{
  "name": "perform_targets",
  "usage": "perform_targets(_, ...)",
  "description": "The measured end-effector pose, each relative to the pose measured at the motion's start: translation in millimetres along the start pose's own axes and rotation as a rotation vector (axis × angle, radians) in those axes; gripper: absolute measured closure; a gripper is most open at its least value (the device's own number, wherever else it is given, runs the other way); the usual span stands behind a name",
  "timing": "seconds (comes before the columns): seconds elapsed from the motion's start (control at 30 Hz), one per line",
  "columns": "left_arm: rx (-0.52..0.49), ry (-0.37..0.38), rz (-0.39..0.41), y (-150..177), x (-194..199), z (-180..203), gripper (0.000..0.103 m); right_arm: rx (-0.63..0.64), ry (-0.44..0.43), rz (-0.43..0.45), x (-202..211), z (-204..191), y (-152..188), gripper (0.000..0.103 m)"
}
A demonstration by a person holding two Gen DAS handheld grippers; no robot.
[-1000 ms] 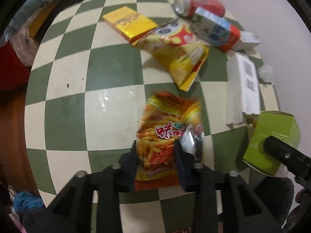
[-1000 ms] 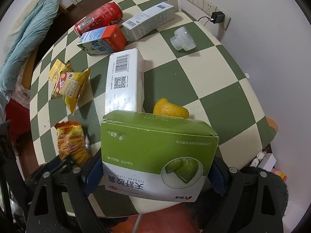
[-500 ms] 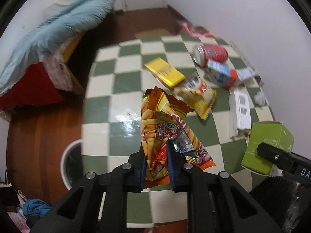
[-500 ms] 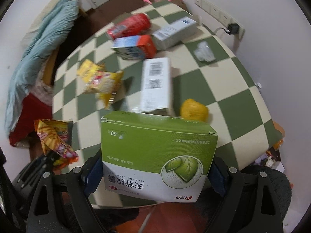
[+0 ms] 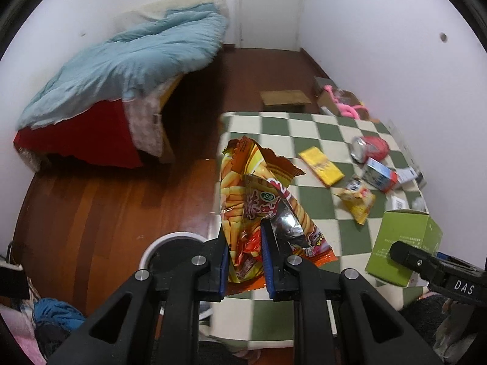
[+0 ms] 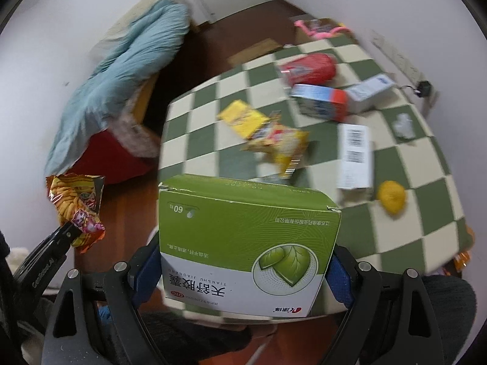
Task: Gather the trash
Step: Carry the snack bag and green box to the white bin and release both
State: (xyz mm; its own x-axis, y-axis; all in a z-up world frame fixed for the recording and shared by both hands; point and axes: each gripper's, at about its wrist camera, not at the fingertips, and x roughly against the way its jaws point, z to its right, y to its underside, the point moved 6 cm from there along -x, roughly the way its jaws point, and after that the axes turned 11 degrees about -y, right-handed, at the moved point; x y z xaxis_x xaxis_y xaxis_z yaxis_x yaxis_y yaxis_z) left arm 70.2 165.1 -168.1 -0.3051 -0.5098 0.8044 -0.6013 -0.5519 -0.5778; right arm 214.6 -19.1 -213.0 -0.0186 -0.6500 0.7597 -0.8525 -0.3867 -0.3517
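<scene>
My left gripper [image 5: 245,263] is shut on an orange and yellow snack bag [image 5: 258,200], held up in the air over the left edge of the checkered table [image 5: 304,127]. The same snack bag [image 6: 76,210] hangs at the left of the right wrist view. My right gripper [image 6: 240,276] holds a green and white medicine box [image 6: 243,237] between its blue pads, lifted above the table's near edge. That green box [image 5: 401,243] also shows at the right of the left wrist view. A white-rimmed bin [image 5: 170,249] stands on the floor below the left gripper.
On the table [image 6: 426,206] lie a red can [image 6: 310,67], a blue and red carton [image 6: 322,100], white boxes [image 6: 354,155], yellow packets [image 6: 280,140] and an orange [image 6: 391,196]. A bed with a blue quilt [image 5: 127,60] stands left across the wooden floor [image 5: 91,213].
Both grippers rose and swung left away from the table with their loads. The left jaws closed tight on the snack bag, which now hangs in the air; the bin came into view.
</scene>
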Motion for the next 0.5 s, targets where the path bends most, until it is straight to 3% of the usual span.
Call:
perform_targets(0.23, 0.133, -0.046, -0.087, 15.3, -36.6, -83.4, 0.087, 0.098, -0.104, -0.121, -58.2, -79.4, 15.0, 0.012)
perform_targets(0.5, 0.309, -0.068, -0.273, 67.8, -112.4, -163.7, 0.087, 0.184, -0.141, -0.357, -179.8, -148.9, 34.8, 0.012)
